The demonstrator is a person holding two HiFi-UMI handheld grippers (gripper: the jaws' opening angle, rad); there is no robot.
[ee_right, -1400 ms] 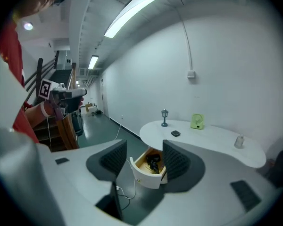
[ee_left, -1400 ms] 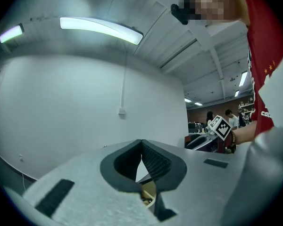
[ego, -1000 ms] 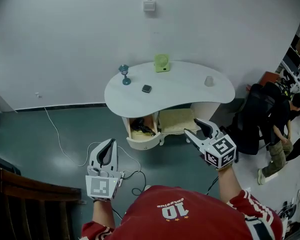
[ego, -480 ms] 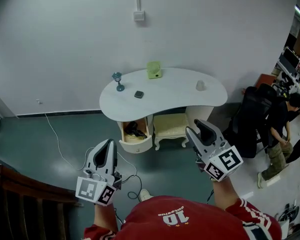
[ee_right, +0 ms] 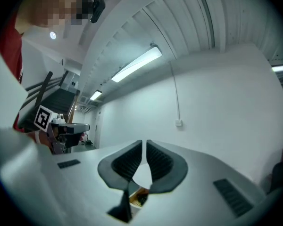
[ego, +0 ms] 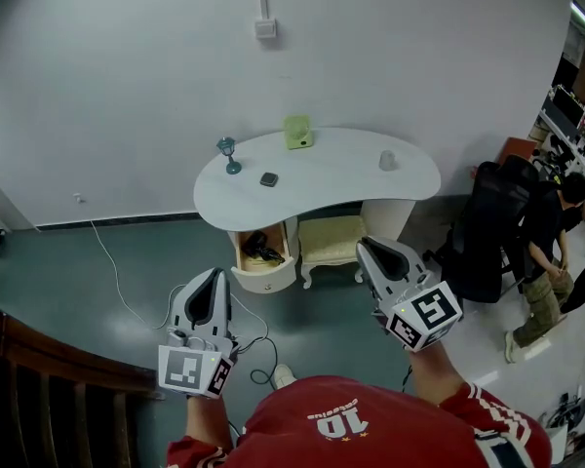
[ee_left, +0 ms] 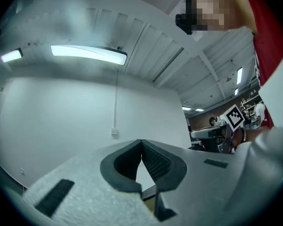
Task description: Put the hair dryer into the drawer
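The black hair dryer lies inside the open cream drawer under the white desk, well beyond both grippers. My left gripper hovers over the floor, short of the drawer; its jaws meet at the tips and hold nothing. My right gripper is held to the right of the drawer. Its jaws are closing, a thin slit is left between the pads, and nothing is in it. Below them the right gripper view shows a sliver of the drawer.
On the desk stand a green fan, a blue goblet-shaped lamp, a small dark box and a white cup. A cream stool sits under it. A cable trails over the floor. A black chair and a person are at right.
Both grippers have drawn back from the desk and risen. The right jaws, wide apart a second ago, have come nearly together. The hair dryer stays in the drawer.
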